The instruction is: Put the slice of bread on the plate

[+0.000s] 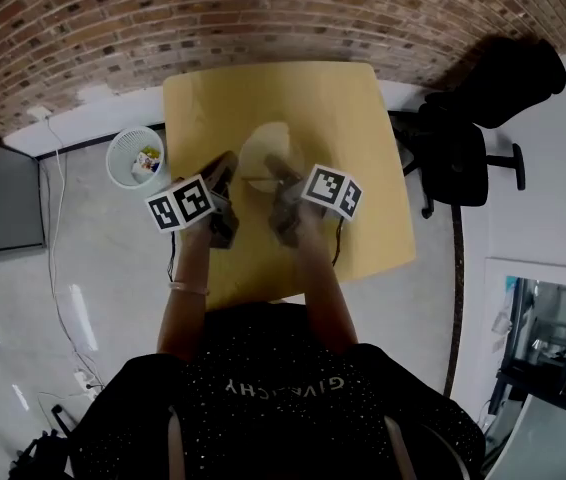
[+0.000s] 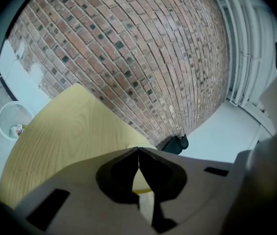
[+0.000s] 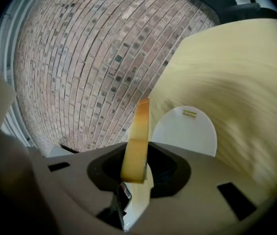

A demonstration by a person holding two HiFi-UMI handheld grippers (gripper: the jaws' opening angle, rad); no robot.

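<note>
Golden-brown bread slice (image 3: 136,141), white plate (image 3: 187,131), pale wood-grain table (image 3: 236,77), red-brown brick wall (image 3: 89,58).

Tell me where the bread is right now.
The bread stands on edge, clamped in the right gripper. That gripper's own view shows it over the table, with the plate just ahead, slightly to the right.

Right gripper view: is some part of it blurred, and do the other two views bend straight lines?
Right gripper view: the table is smeared by motion at the right, while the slice of bread and the plate look fairly sharp. Left gripper view: the courses of the brick wall bow strongly, and the corners are dark. Head view: the wall curves along the top edge.
</note>
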